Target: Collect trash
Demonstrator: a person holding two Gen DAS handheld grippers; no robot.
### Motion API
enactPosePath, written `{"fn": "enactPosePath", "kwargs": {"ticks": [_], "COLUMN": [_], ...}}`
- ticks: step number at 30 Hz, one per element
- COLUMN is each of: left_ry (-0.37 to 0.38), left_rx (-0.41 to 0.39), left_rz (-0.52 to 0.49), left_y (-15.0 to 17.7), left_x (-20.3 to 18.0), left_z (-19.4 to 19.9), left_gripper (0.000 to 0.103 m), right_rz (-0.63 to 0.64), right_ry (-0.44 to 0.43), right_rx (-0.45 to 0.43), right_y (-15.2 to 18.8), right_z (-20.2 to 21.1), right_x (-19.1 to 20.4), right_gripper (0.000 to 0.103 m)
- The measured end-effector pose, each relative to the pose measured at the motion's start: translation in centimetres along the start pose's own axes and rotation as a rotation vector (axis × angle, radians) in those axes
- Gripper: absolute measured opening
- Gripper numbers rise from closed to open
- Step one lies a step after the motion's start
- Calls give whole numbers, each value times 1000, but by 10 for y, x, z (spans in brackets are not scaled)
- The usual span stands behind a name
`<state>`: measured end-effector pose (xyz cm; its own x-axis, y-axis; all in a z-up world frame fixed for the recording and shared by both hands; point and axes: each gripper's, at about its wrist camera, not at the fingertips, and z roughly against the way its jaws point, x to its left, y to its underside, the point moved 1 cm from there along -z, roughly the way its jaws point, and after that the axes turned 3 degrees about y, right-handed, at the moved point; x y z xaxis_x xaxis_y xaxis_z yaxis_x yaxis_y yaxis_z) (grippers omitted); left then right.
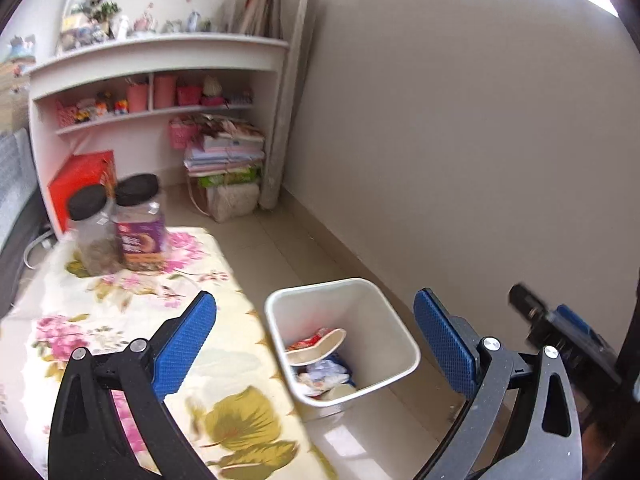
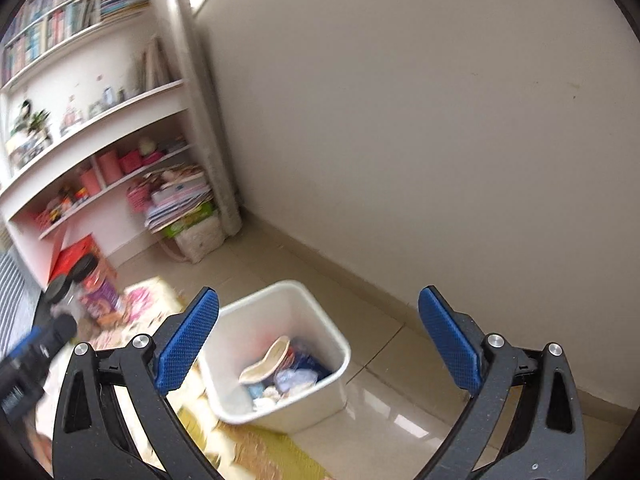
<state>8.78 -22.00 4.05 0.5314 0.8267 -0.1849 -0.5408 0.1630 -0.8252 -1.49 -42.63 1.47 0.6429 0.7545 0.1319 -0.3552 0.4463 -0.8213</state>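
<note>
The white bin (image 1: 342, 340), already littered inside, was seen below and ahead of the left gripper (image 1: 316, 340) and right gripper (image 2: 318, 340), both spread wide and empty.

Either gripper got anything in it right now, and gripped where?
Nothing is held. The left gripper and right gripper are both open and empty above the white bin, which has trash inside.

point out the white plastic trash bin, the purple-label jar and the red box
white plastic trash bin (image 1: 384, 320), left wrist view, inner wall
purple-label jar (image 1: 140, 236), left wrist view, label
red box (image 1: 80, 184), left wrist view, front face
</note>
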Motion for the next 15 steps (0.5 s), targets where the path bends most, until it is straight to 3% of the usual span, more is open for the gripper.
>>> {"fn": "enactPosePath", "kwargs": {"ticks": [8,15], "left_ry": [-99,-158], "left_rx": [-48,-63], "left_rz": [-39,-6], "left_y": [23,45], "left_x": [25,48], "left_z": [57,85], "left_gripper": [96,96], "right_rz": [35,75], "right_ry": [-70,-120], "right_rx": [25,-24], "right_y": [42,57], "right_z": [31,51], "right_x": [28,52], "right_gripper": [96,96]}}
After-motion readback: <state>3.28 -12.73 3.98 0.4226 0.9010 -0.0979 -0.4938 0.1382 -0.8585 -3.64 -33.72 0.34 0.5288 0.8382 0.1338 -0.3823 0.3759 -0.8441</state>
